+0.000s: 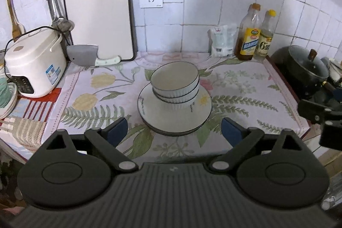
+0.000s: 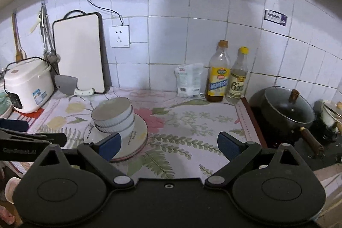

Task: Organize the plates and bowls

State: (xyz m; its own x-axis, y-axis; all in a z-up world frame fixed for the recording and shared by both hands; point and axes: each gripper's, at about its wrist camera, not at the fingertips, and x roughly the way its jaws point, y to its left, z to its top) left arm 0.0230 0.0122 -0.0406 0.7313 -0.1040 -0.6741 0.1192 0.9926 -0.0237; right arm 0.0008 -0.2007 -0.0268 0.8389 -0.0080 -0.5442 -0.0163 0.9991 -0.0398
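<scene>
Bowls [image 1: 175, 84] sit nested atop the plates [image 1: 171, 119], mid-cloth [image 1: 235, 87]. Left gripper [image 1: 174, 131] and right gripper [image 2: 168, 147] both gape empty just short of the plates. Stacking looks complete.

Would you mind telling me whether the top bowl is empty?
Empty: the top bowl shows only its bare, pale inside, stacked upright on the plates.

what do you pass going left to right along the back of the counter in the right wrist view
rice cooker → cleaver → cutting board → white bag → oil bottle → vinegar bottle → lidded black pot
</scene>
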